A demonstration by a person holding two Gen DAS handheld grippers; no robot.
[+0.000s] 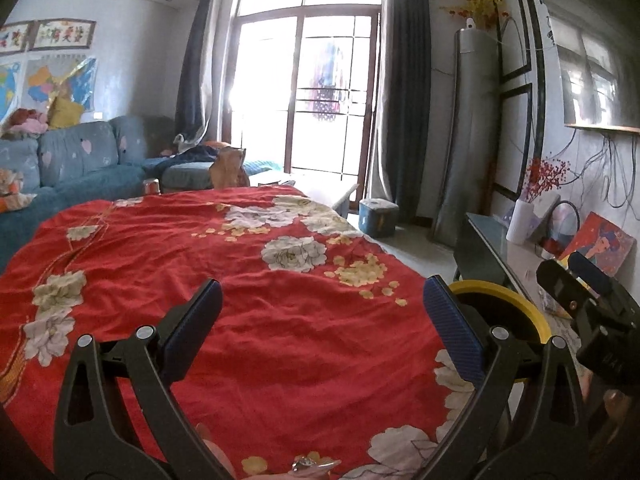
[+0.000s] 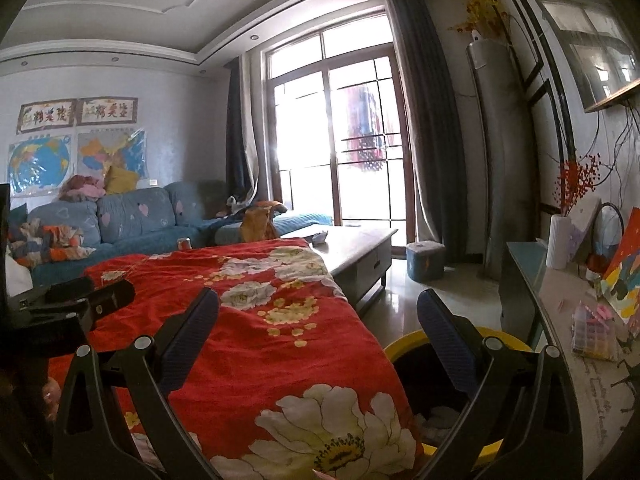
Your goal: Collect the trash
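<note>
Beneath us the red floral cloth (image 1: 256,320) lay apparently bare, the yellow-rimmed bin (image 2: 408,360) just right, and our left gripper (image 1: 322,308) and right gripper (image 2: 318,320) gaped empty, so overlooked trash seemed the main risk.

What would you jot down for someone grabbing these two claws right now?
Left claw: open, empty, over the red flowered cloth.
Right claw: open, empty, at the cloth's right edge.
The yellow-rimmed bin stands on the floor right of the cloth, with some pale bits inside.
No trash shows on the near cloth. A small can and a crumpled white scrap sit at the far end.
Left: probably fetch those and drop them in the bin.
</note>
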